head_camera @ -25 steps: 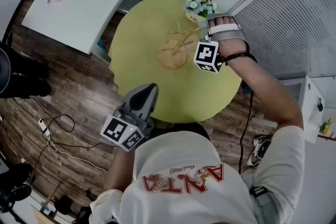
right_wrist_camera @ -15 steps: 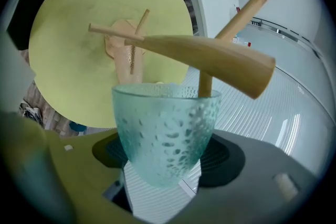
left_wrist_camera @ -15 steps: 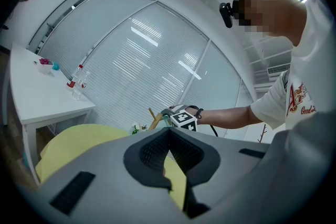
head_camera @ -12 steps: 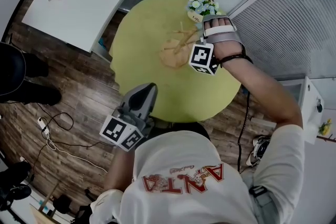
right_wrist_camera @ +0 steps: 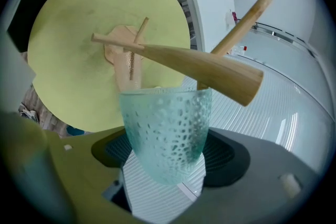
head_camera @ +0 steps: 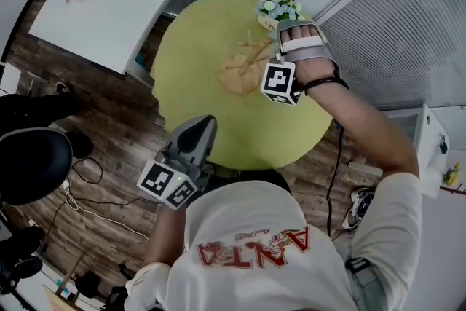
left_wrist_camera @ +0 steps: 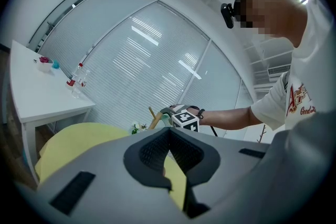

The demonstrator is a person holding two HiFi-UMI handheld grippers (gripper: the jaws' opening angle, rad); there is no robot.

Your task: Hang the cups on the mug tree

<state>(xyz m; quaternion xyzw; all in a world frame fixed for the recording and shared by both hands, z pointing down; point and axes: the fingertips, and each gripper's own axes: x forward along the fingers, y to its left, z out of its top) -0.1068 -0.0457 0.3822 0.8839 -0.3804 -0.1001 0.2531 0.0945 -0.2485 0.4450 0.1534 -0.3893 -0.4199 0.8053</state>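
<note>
One teal cup [right_wrist_camera: 165, 128], clasped in right tongs [right_wrist_camera: 168, 150] lately eased wider, rim just under a mug tree peg [right_wrist_camera: 199, 68]: best tipped mouth-first over the peg tip before release; left tongs [left_wrist_camera: 169, 136] closed, empty.

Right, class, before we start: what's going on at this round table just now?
A person is working at a wooden mug tree on the round yellow table. The right tool grips a pale green dimpled cup beside one peg. Its jaws have just been opening slightly, with the cup between them. The left tool is shut and empty, near the person's body.
</note>
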